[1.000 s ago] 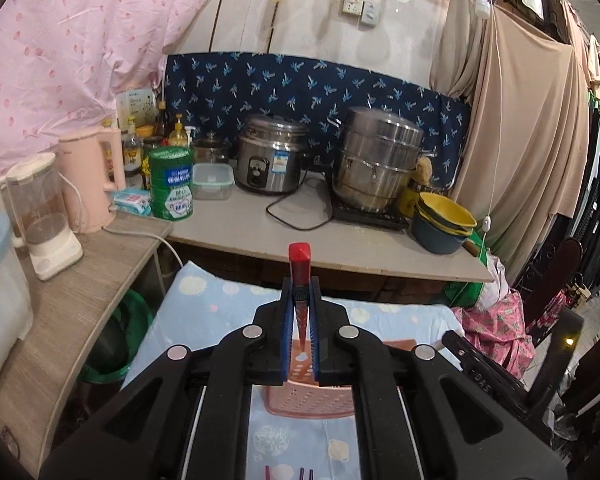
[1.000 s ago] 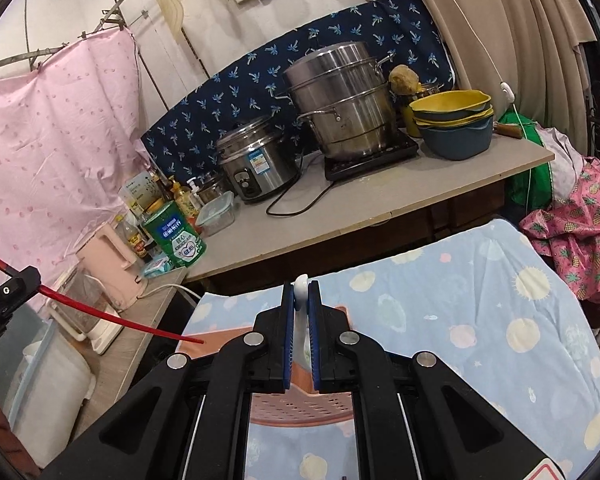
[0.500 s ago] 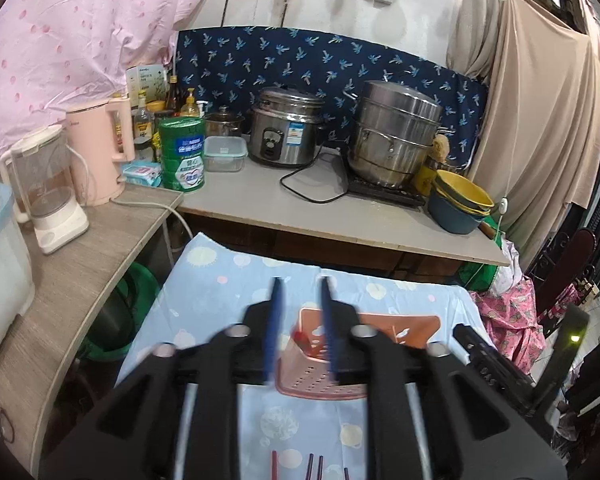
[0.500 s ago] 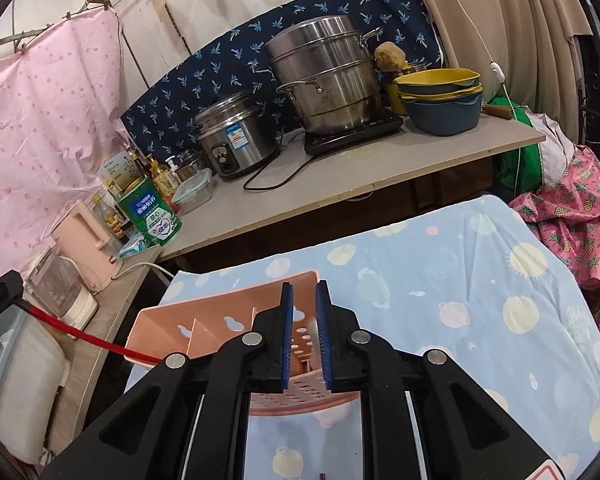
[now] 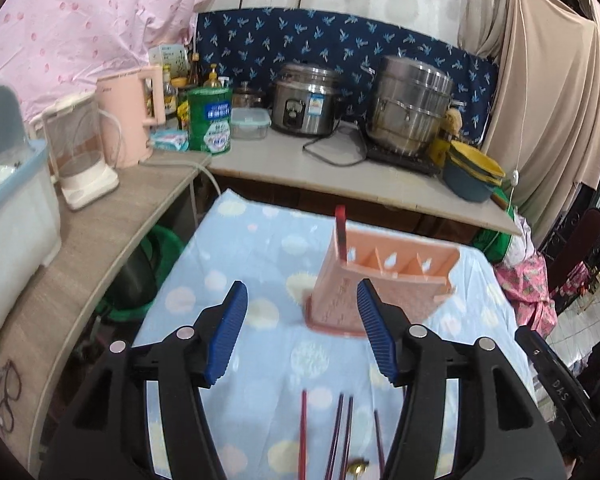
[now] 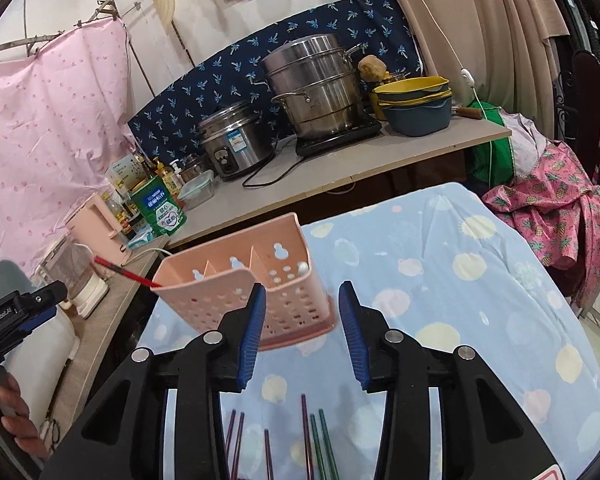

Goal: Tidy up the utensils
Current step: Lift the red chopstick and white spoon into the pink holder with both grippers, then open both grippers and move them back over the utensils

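The pink utensil holder [image 6: 244,292] stands upright on a table covered with a pale blue cloth [image 6: 480,280] printed with soft round spots. It is a perforated plastic box with a base lip and inner dividers making several compartments. A red chopstick [image 5: 340,232] leans out of its end compartment nearest the side shelf, and a small white utensil tip [image 6: 302,267] shows in the opposite end compartment. More chopsticks [image 6: 312,436], dark red, purple and green, lie loose on the cloth nearer the cameras.

Behind the table runs a light counter [image 6: 380,160] holding a steel rice cooker [image 6: 232,140], a tall stacked steel steamer [image 6: 316,88] on a black hob, and nested yellow and blue bowls [image 6: 414,104]. A green tin [image 5: 210,118], a pink kettle [image 5: 130,110] and a clear blender jug [image 5: 80,152] sit toward the wooden side shelf. Navy patterned fabric backs the counter; pink and beige cloths hang around.

The left gripper [image 5: 300,332] tilts downward short of the holder, its ribbed blue pads wide apart, having just been opening, with nothing between them. The right gripper [image 6: 302,336] also tilts down, its jaws just opening and parted, empty, the holder just beyond.
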Demonstrator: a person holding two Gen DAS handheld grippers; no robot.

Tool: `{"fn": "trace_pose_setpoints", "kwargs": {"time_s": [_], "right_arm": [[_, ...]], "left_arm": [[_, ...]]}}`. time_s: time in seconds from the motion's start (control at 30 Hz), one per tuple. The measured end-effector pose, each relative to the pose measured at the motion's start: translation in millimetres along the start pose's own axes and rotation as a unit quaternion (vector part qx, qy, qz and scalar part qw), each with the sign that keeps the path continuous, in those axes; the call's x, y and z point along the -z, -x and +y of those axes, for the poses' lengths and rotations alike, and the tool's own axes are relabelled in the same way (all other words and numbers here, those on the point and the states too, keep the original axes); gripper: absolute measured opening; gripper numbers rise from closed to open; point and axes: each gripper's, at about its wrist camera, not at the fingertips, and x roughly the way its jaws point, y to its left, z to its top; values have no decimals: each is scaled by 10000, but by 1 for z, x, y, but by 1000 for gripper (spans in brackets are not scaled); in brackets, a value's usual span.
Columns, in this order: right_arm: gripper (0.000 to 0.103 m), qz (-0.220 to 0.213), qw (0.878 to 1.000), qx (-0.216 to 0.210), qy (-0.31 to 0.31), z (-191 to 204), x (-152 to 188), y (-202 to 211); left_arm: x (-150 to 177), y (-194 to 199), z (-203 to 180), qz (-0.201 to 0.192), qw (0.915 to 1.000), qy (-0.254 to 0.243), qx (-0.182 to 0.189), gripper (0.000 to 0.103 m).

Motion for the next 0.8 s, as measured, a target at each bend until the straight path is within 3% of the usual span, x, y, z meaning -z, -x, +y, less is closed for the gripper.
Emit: {"fn": "trace_pose_setpoints", "kwargs": {"time_s": [0.37,0.6,0.8], "right_arm": [[41,796,9963,308,139,-23,99,45],[41,1282,9910,373,110,-32,149,57],[41,1488,9880,371,172,-29,172,62]], "left_arm": [[103,4,13,856,9962,-131,-124,54],[142,12,12,1074,9934,-334,-243,54],[163,13,10,1239,9909,-428,-304,54]]}}
